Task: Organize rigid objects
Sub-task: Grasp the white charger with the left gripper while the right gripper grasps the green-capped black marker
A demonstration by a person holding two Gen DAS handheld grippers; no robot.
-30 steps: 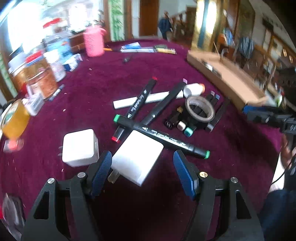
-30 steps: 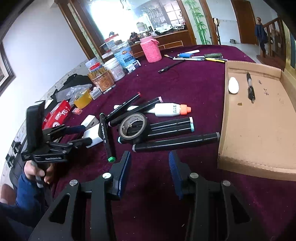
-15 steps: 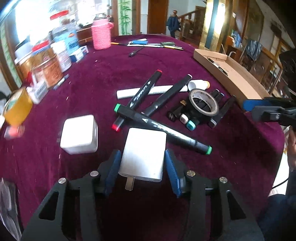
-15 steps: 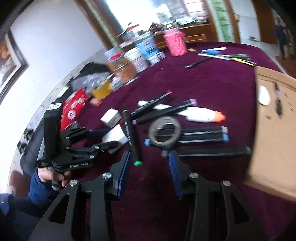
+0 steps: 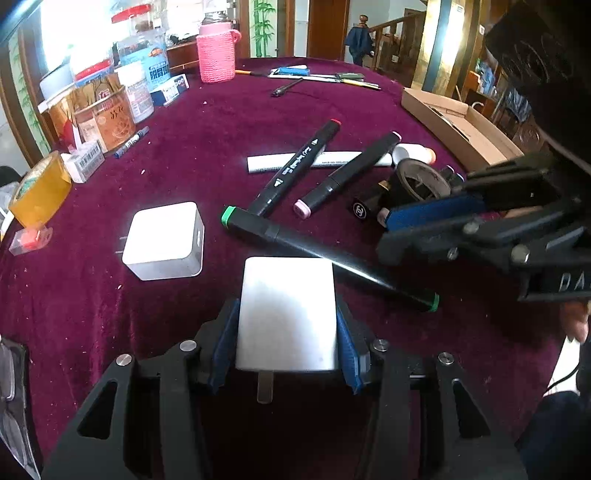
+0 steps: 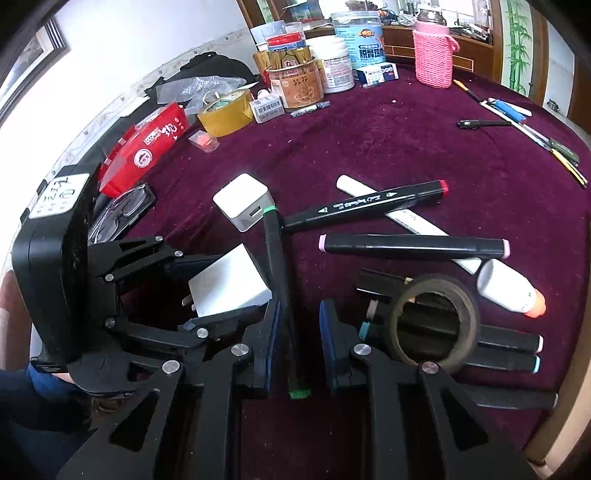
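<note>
Left wrist view, white flat charger (image 5: 287,314), prongs facing camera

Both wrist cameras are looking forward, low and close over the maroon tablecloth (image 5: 207,155), sharing the green-capped marker (image 5: 328,256) (image 6: 279,280).

Brown tin (image 6: 299,86): Chinese characters, roughly "苏花". Blue-labelled jar (image 6: 364,33): large white Chinese characters, not clearly legible. Red packet (image 6: 147,147): white Chinese characters and a round logo. Small white box (image 6: 269,107): barcode. Black lipstick cap (image 5: 360,210): Chanel double-C logo. Marker print too small.
</note>
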